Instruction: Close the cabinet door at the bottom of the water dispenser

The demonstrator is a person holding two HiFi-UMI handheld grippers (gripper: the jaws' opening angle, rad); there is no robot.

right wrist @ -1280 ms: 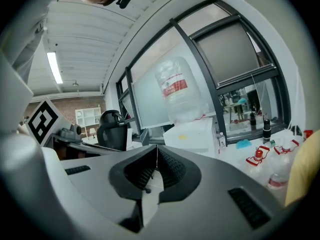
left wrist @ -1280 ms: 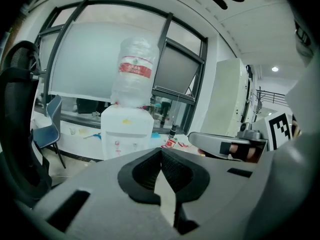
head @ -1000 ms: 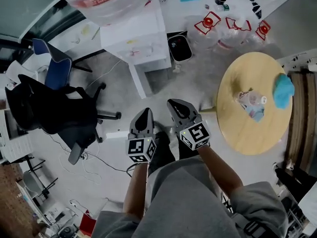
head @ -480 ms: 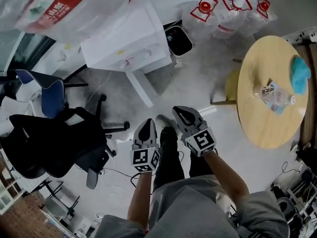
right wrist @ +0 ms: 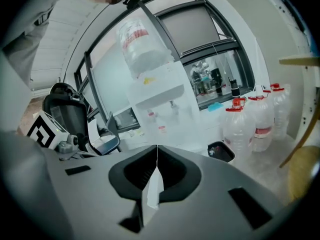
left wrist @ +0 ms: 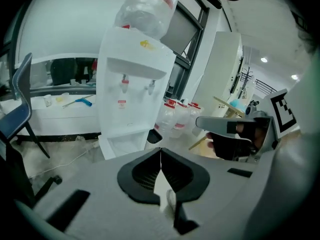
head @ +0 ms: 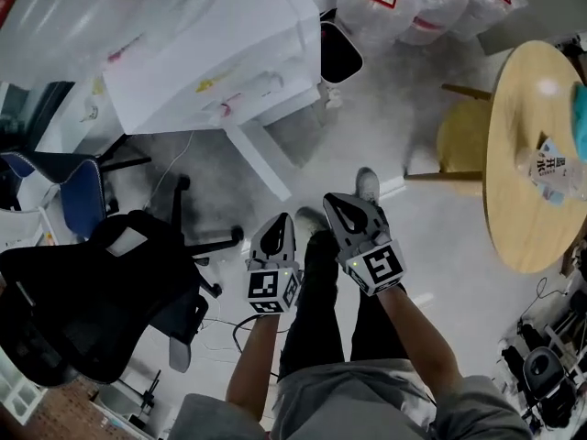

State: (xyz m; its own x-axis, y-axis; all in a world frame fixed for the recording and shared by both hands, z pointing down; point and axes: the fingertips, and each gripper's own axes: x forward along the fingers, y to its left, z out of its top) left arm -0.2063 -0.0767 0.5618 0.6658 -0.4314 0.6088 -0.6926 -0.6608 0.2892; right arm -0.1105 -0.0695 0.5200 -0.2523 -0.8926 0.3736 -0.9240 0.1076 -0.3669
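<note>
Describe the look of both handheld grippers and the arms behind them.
The left gripper and right gripper are alike: grey moulded shells, black ribbed recess round the fingers, a white cube of black square markers at the rear; forearms unsleeved, grey top.

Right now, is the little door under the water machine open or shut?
Open. The cabinet door swings out from the water dispenser, leaving its bottom compartment showing.

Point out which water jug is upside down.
The large jug seated neck-down on top of the water dispenser; the red-capped jugs stand upright beside it.
</note>
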